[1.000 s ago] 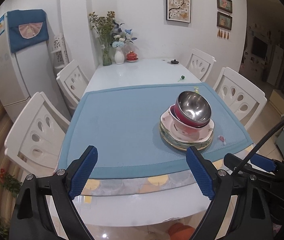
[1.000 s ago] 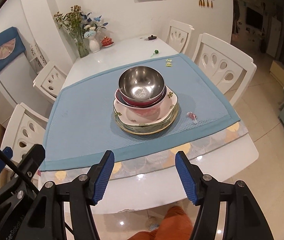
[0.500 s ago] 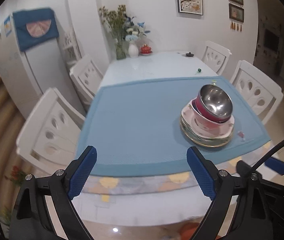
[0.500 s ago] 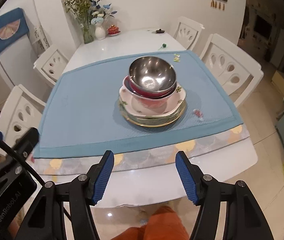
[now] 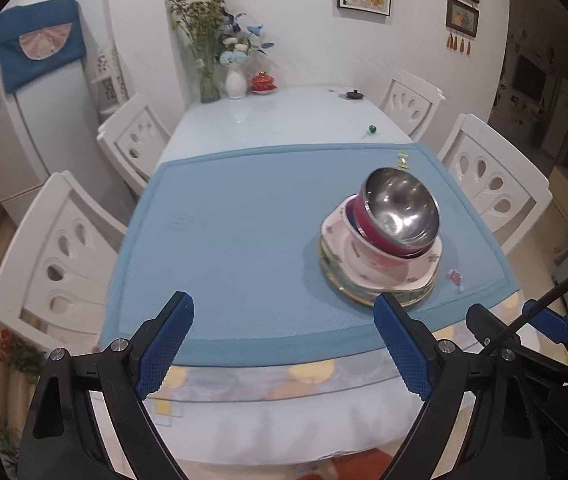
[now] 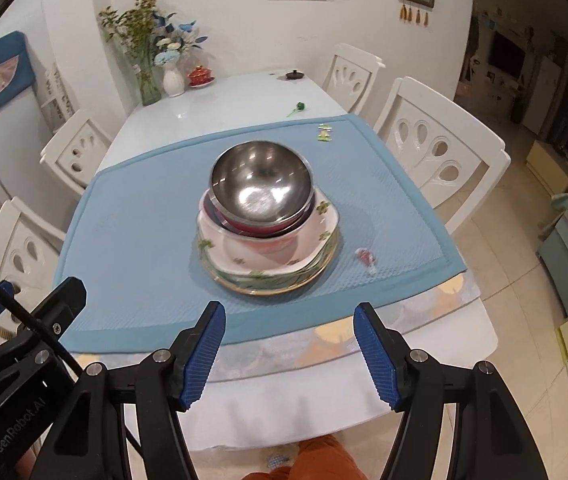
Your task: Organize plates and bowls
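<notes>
A stack of dishes stands on the blue mat point(image 5: 223, 240) point(image 6: 131, 240). On top is a steel bowl point(image 5: 402, 214) point(image 6: 261, 190) inside a red bowl point(image 5: 368, 224) point(image 6: 251, 226). Under them sit a pink floral plate point(image 5: 364, 264) point(image 6: 267, 256) and a green gold-rimmed plate point(image 5: 348, 290) point(image 6: 267, 284). My left gripper point(image 5: 284, 344) is open and empty above the table's near edge, left of the stack. My right gripper point(image 6: 290, 356) is open and empty, in front of the stack.
White chairs point(image 5: 55, 248) point(image 6: 436, 148) flank the white table point(image 5: 275, 116). Flower vases point(image 6: 173, 80) and a red lidded cup point(image 6: 199, 76) stand at the far end. Small wrapped sweets point(image 6: 366, 258) point(image 6: 324, 132) lie on the mat near the stack.
Both grippers have moved closer to the table and the stack; the dishes look larger. Both stay open. The dishes have not moved.
</notes>
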